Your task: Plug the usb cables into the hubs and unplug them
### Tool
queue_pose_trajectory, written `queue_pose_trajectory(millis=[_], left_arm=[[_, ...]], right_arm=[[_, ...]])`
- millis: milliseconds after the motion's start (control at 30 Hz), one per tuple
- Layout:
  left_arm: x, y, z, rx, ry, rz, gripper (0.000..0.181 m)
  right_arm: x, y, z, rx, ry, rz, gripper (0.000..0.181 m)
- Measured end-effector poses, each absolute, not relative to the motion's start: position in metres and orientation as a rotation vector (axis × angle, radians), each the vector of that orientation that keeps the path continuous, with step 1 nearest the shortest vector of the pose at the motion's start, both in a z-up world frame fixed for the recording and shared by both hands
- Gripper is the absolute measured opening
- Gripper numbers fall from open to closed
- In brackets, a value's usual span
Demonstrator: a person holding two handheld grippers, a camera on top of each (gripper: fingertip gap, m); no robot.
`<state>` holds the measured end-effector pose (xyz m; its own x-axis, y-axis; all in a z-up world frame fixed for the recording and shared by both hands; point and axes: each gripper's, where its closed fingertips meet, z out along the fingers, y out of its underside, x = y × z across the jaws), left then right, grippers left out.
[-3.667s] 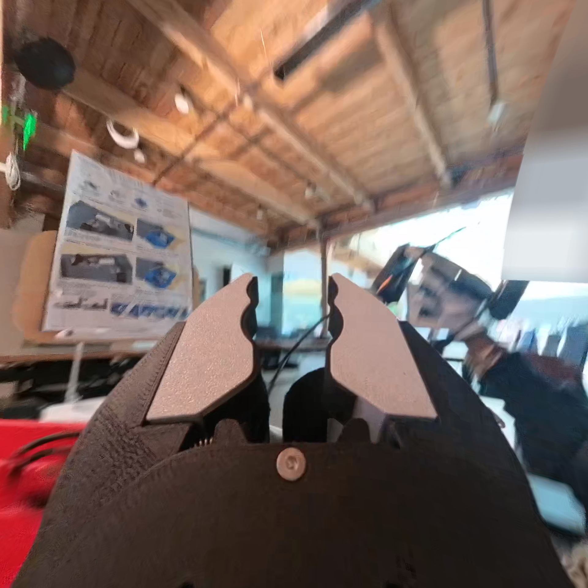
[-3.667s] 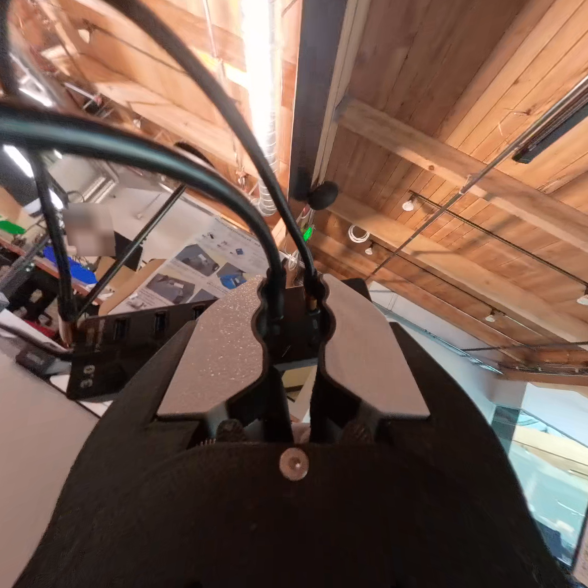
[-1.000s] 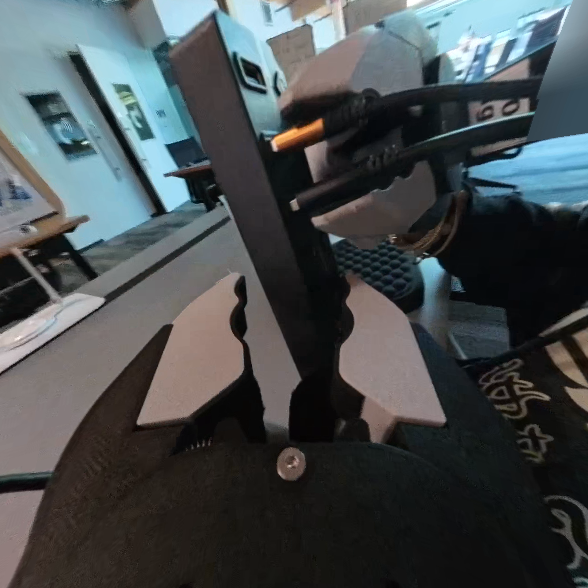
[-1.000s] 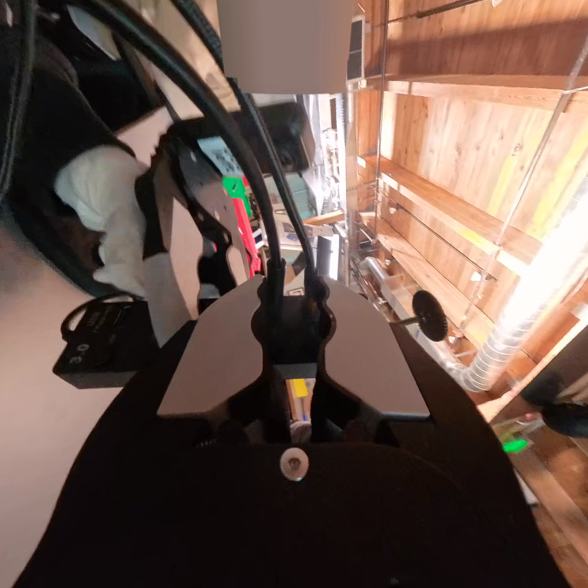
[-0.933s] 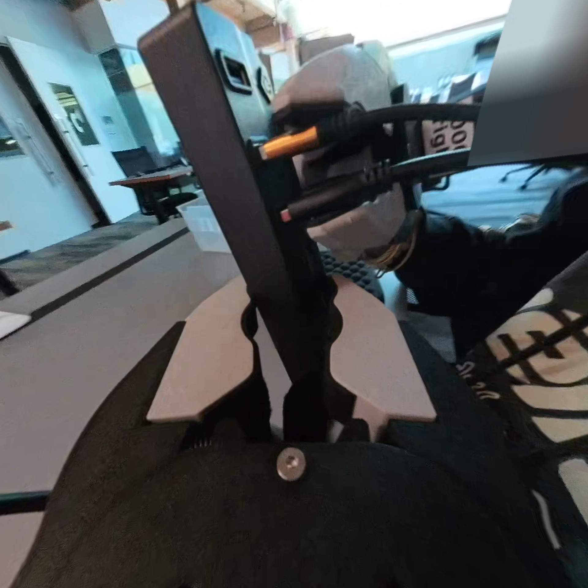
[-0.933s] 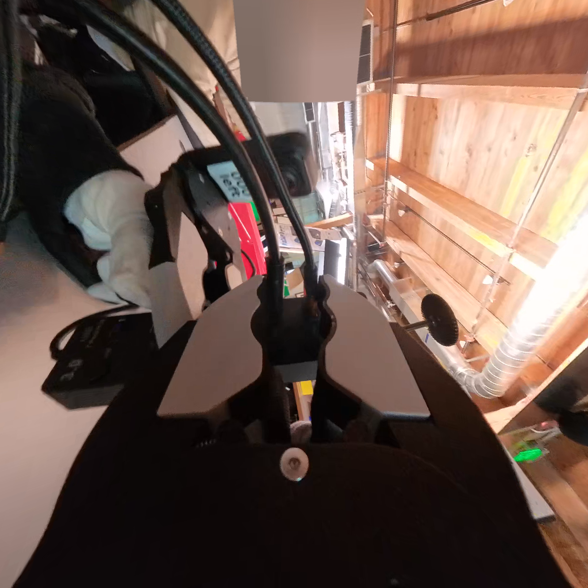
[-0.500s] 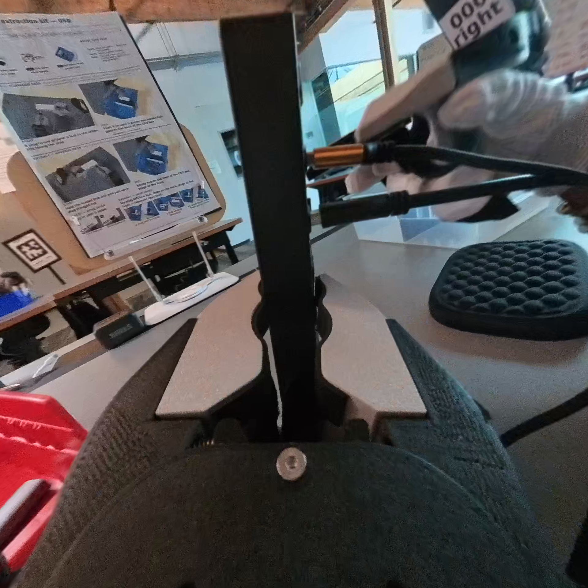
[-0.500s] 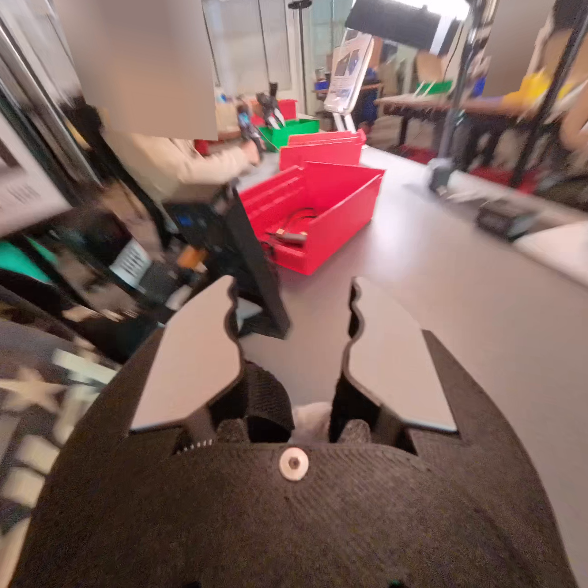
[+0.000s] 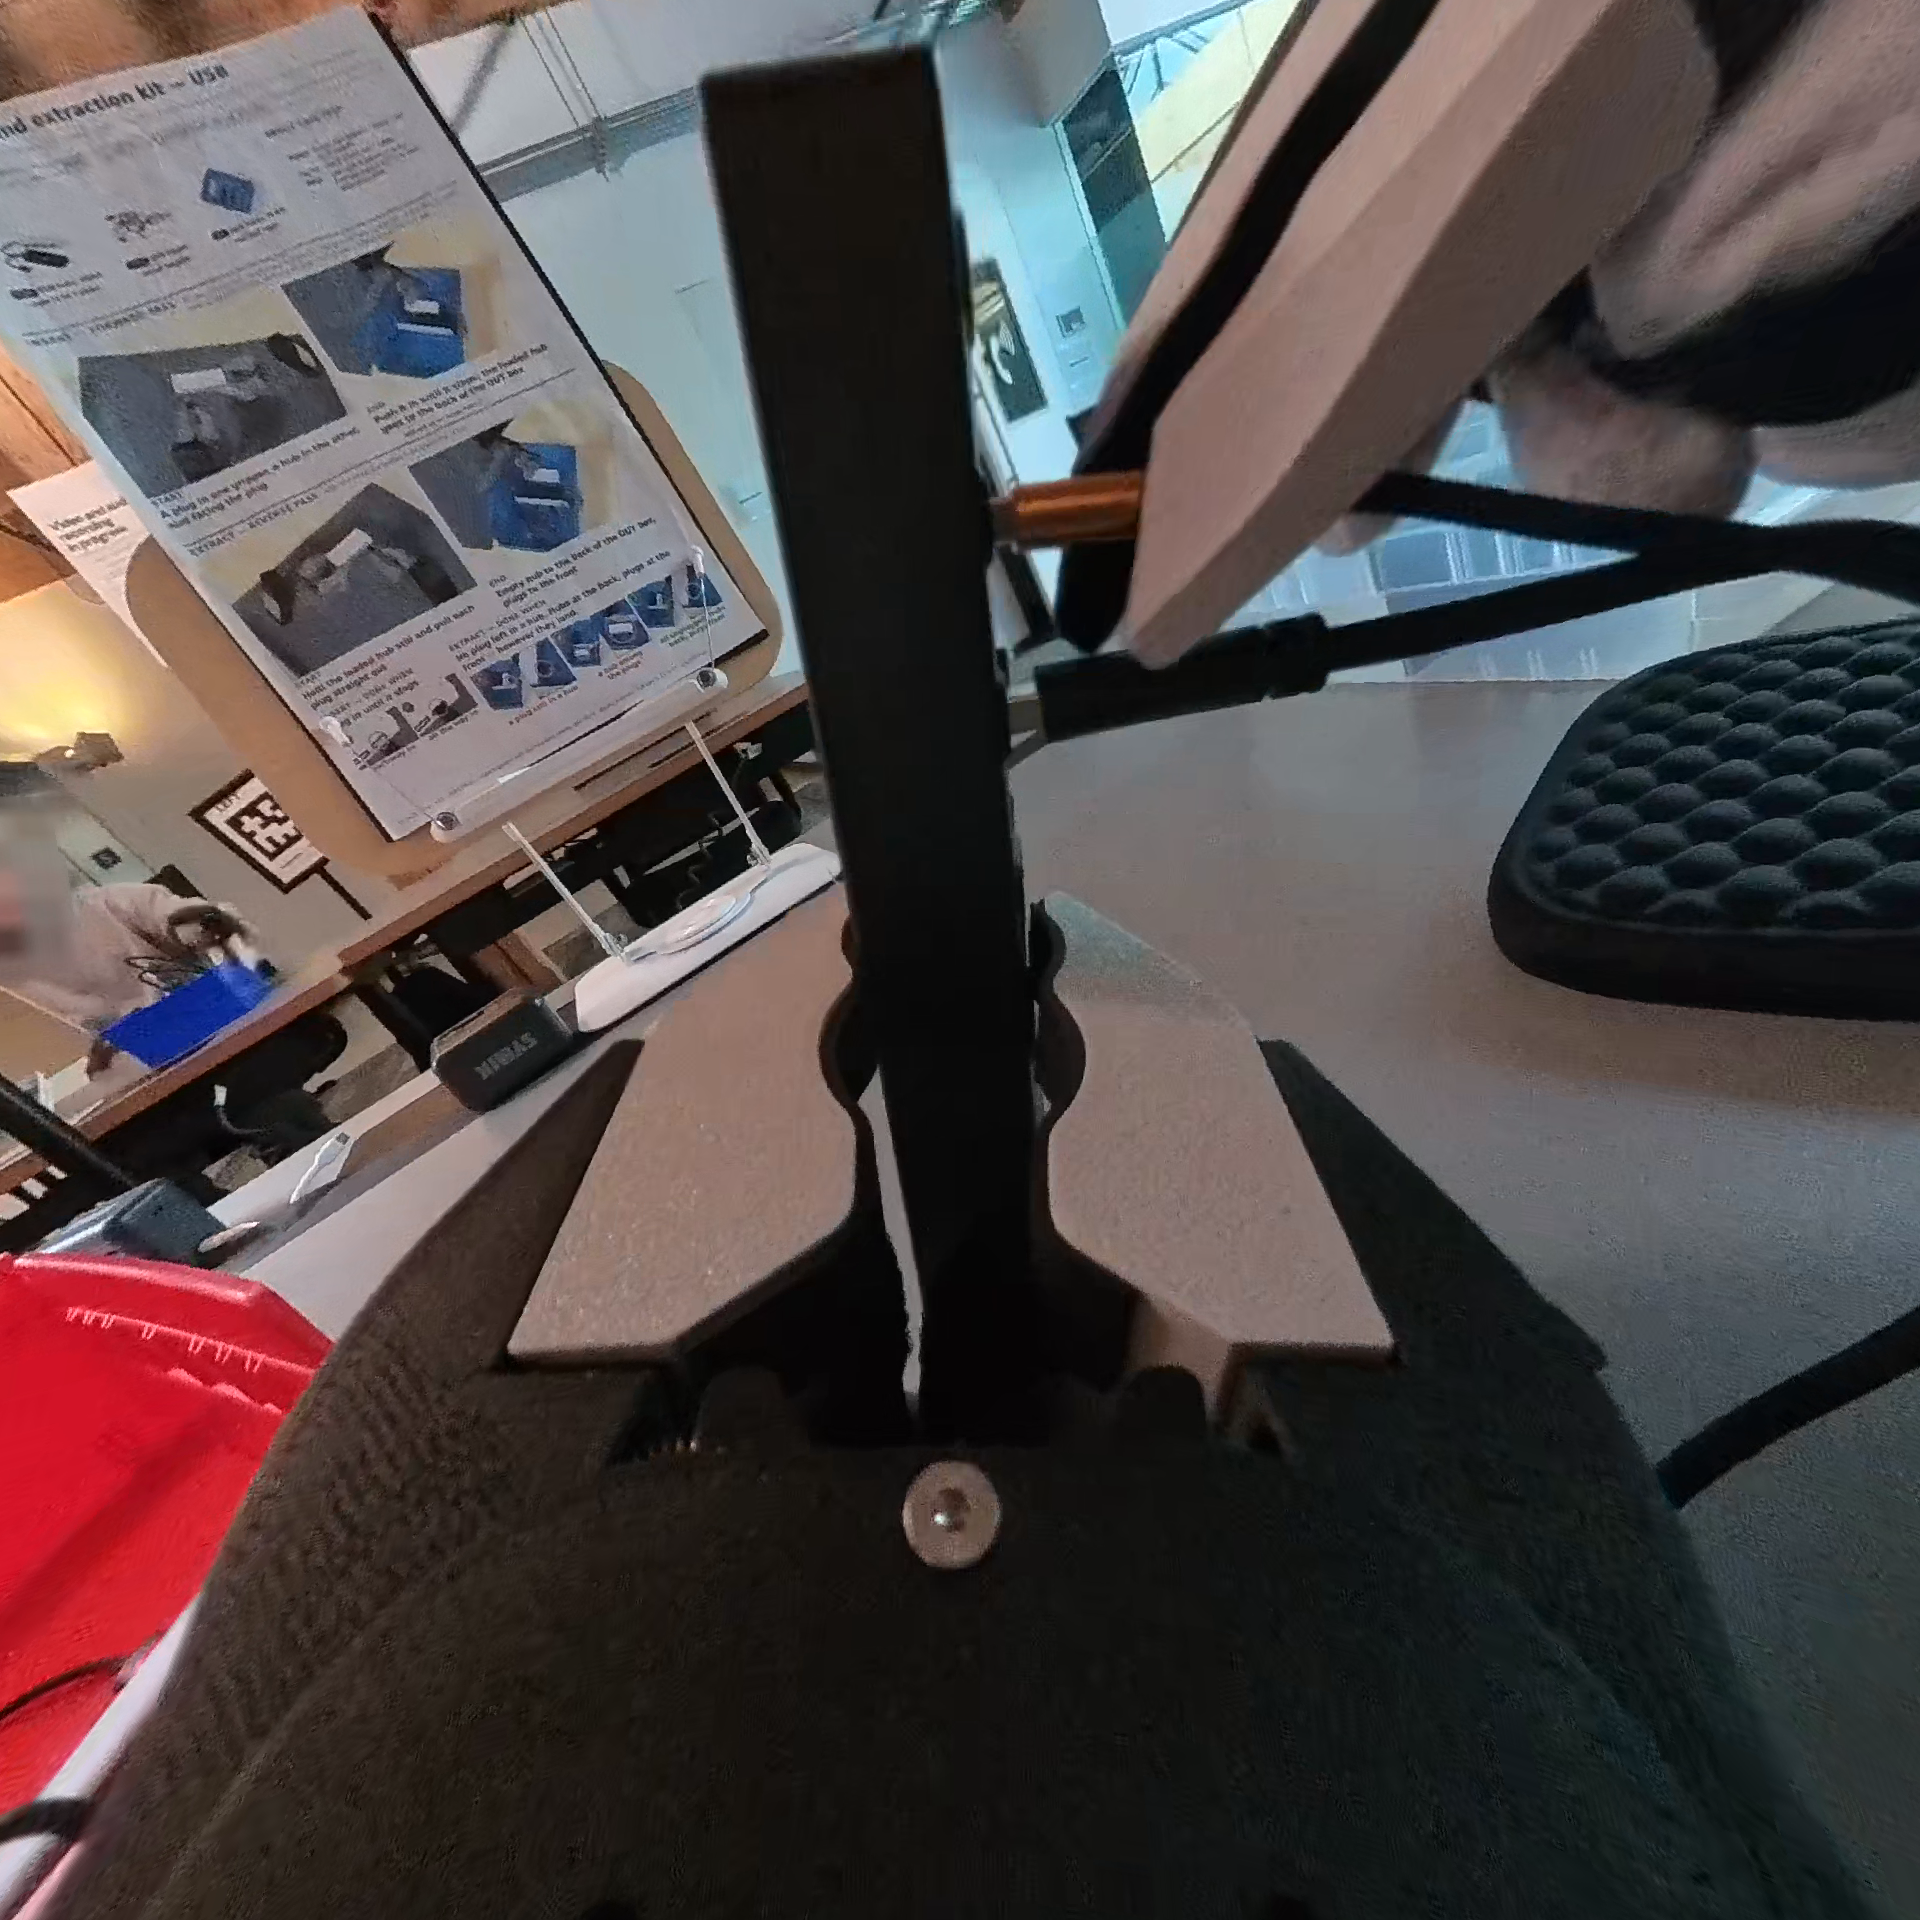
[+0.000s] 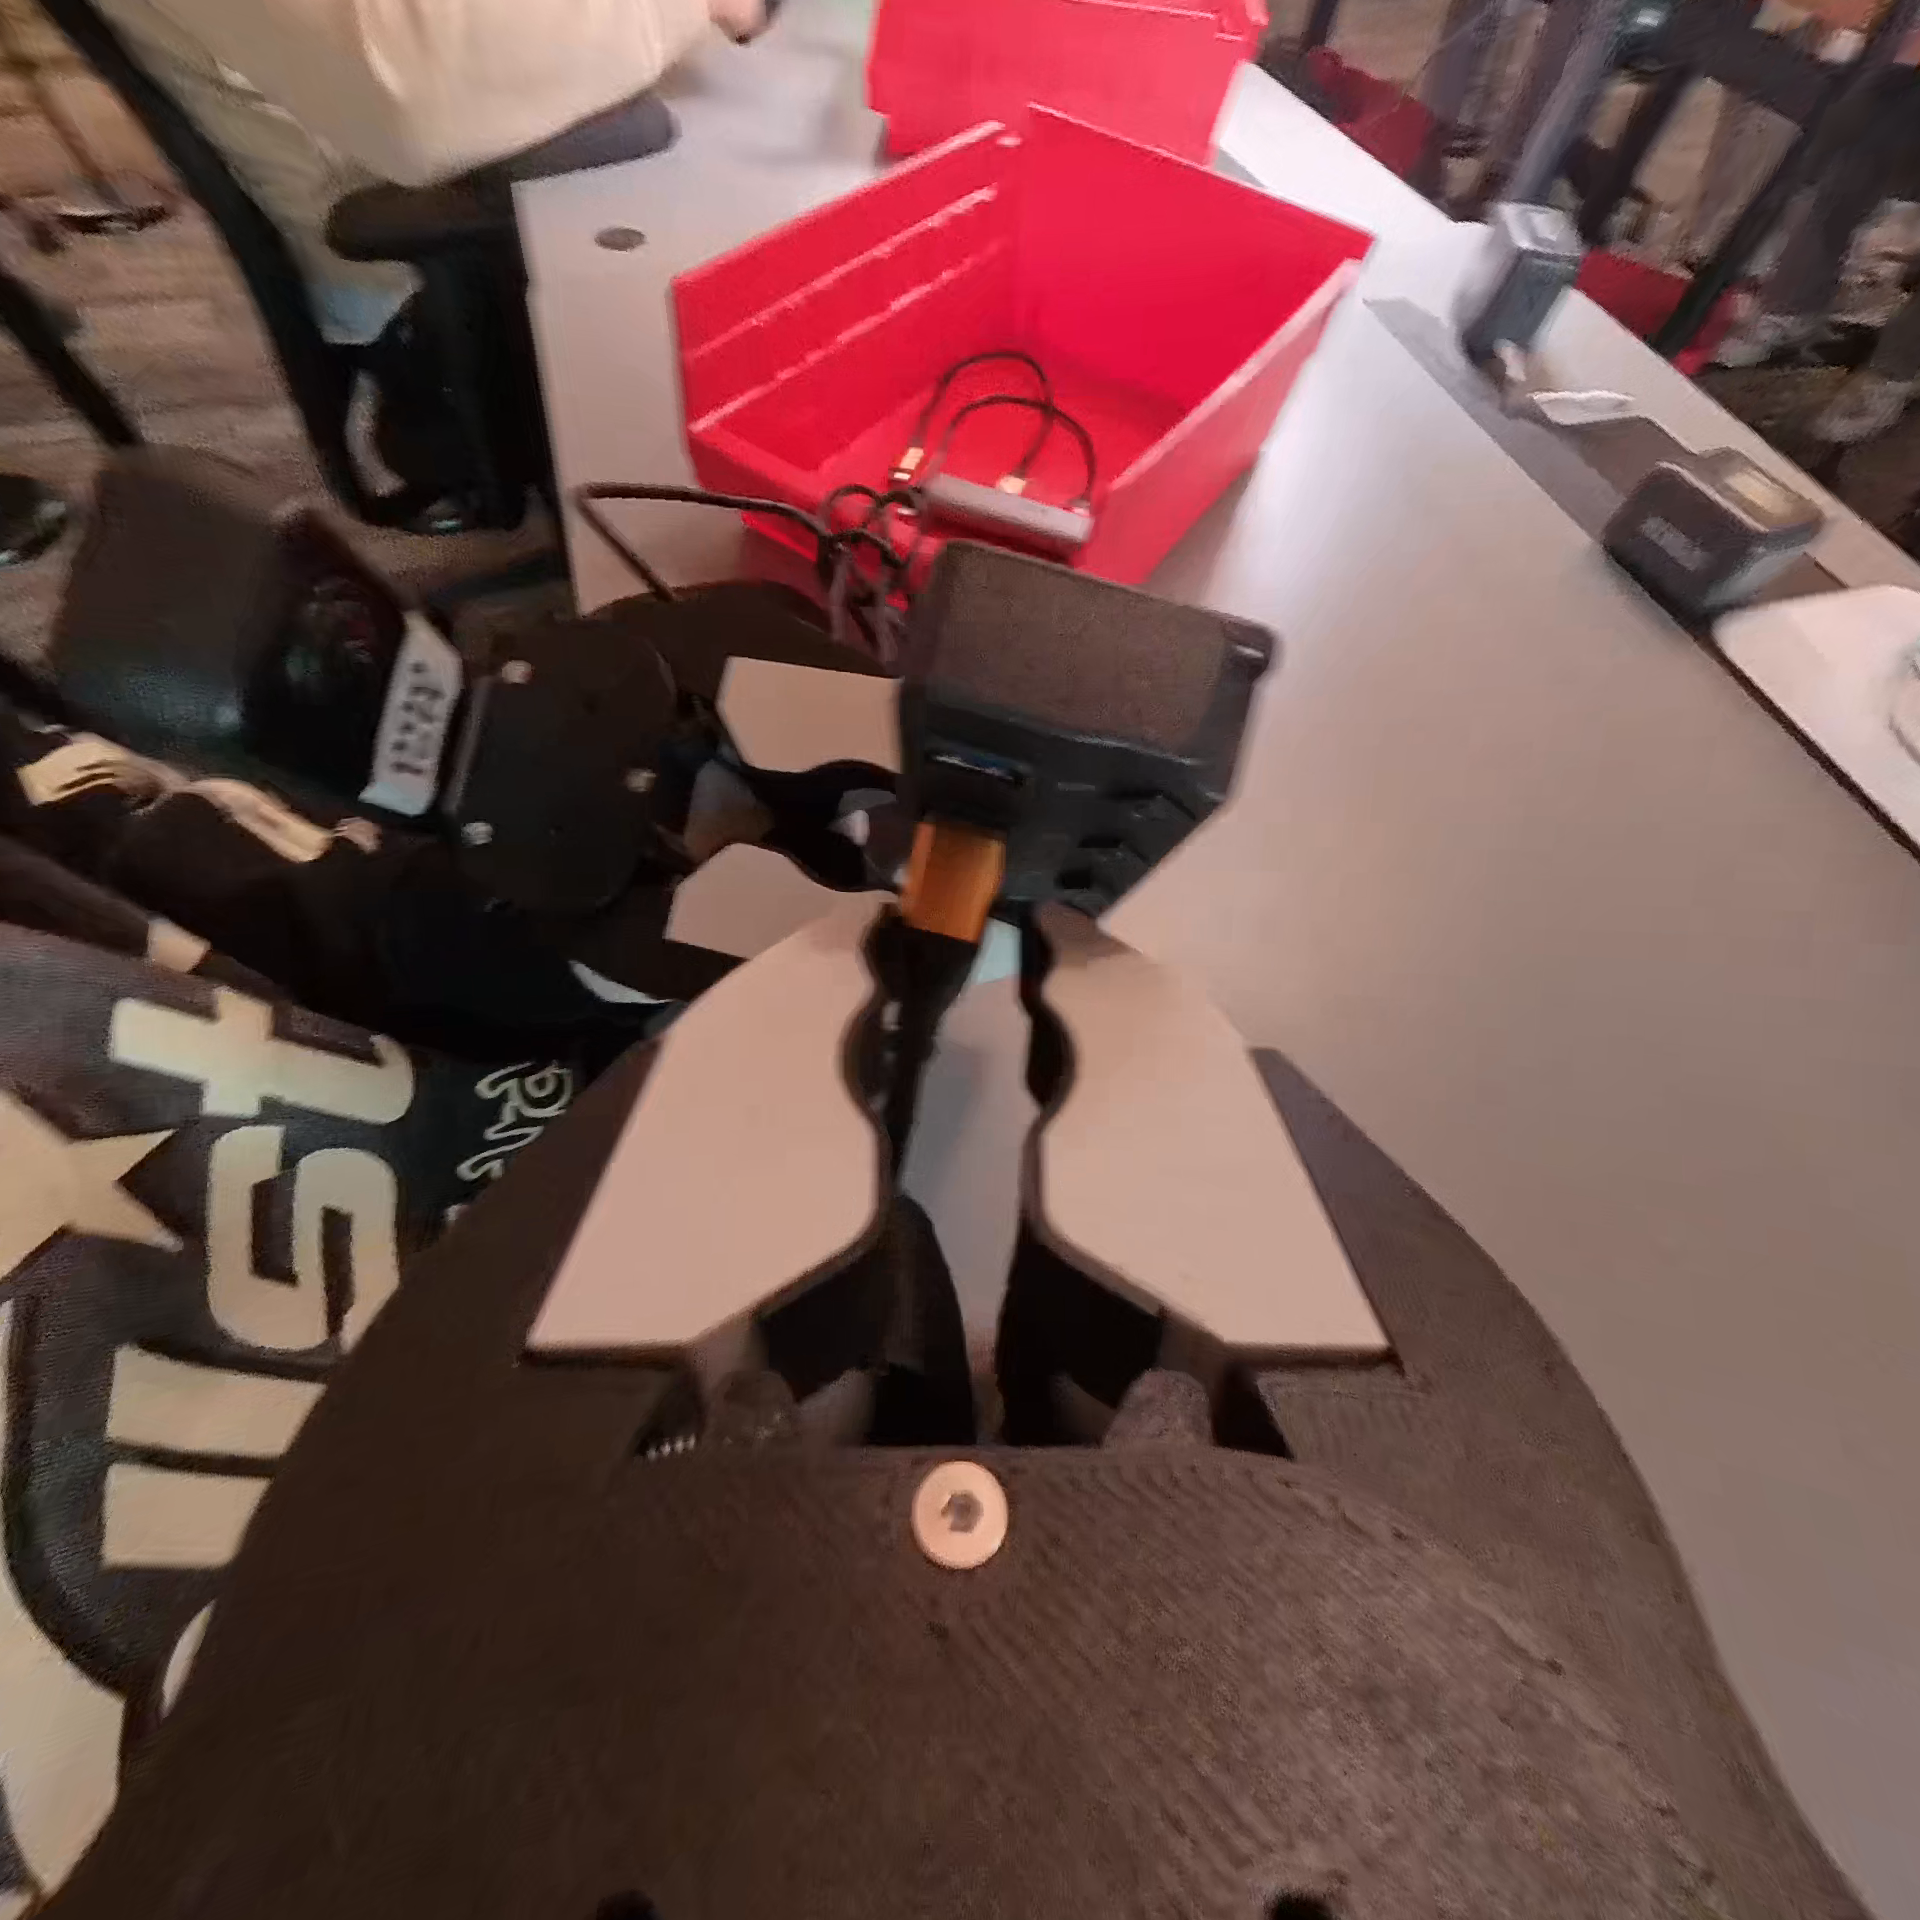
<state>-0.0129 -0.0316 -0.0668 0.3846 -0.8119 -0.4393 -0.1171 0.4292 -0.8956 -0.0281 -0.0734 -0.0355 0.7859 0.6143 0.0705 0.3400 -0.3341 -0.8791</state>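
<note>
My left gripper (image 9: 940, 935) is shut on a black USB hub (image 9: 873, 520) and holds it upright over the grey table. An orange plug (image 9: 1060, 509) and a black plug (image 9: 1174, 681) sit in the hub's right side. In the right wrist view the hub (image 10: 1070, 717) is straight ahead, with the left gripper (image 10: 831, 805) clamped on it from the left. My right gripper (image 10: 951, 930) is just behind the orange plug (image 10: 951, 878). Its jaws are narrowly apart with the plug's cable between them, and a gap shows beside the cable. Its fingers (image 9: 1351, 343) show in the left wrist view.
A red bin (image 10: 1226, 447) behind the hub holds a grey hub with cables (image 10: 1008, 509). A black honeycomb pad (image 9: 1745, 810) lies to the right. A poster on a stand (image 9: 364, 416) and a small black device (image 10: 1704, 530) stand at the table's far side. A person's dark sleeve is at left. Spacing between my two grippers at the tips: around 6 centimeters.
My right gripper, which was wide open and away from the hub, has come up to the orange plug and narrowed its jaws around the cable. The left gripper keeps hold of the hub.
</note>
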Motion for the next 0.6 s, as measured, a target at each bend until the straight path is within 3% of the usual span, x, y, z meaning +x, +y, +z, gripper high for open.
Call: queue_pose_trajectory(millis=[433, 600], left_arm=[[-0.032, -0.011, -0.054, -1.173, 0.91, -0.85, 0.025], [-0.033, -0.019, -0.051, -1.121, 0.931, -0.895, 0.025]], right_arm=[[-0.046, -0.093, -0.038, -1.95, -0.91, 0.161, 0.016], [-0.023, -0.116, 0.02, -1.764, -0.807, 0.219, 0.016]])
